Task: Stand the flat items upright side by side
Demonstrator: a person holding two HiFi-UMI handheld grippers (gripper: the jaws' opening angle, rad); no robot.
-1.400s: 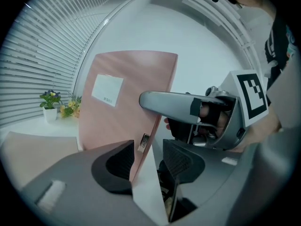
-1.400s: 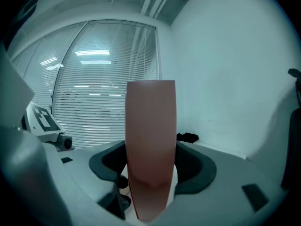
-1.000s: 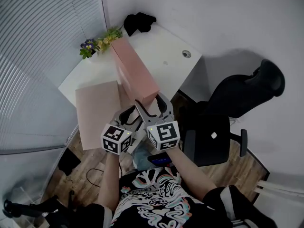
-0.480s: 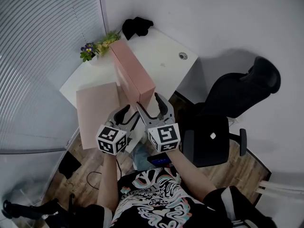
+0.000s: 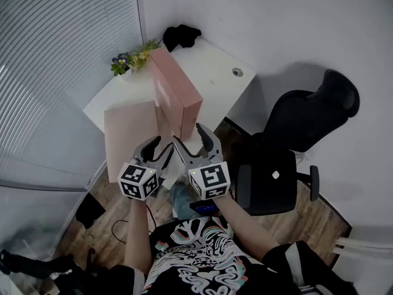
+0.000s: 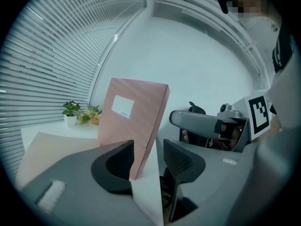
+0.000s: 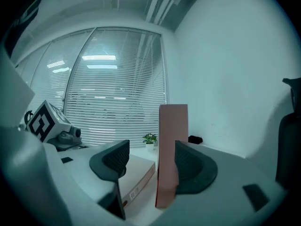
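A pink slab-shaped box (image 5: 175,91) stands upright on its narrow edge mid-desk. A paler pink flat box (image 5: 128,141) lies flat just beside it along the left edge of the white desk (image 5: 215,66), overhanging the near edge. Both look stiff, fairly light and smooth-skinned, so probably slippery. I'd pinch the lying one across its thin overhanging edge and tip it up.

The left claw (image 5: 161,150) and right claw (image 5: 191,139) hover off the near edge, both released, gripping nothing.

The smooth desk fills a room corner beside window blinds (image 5: 61,72). Potted flowers (image 5: 131,59) and a black cloth (image 5: 181,35) sit at its far edge, and a black office chair (image 5: 295,146) stands off its right edge.
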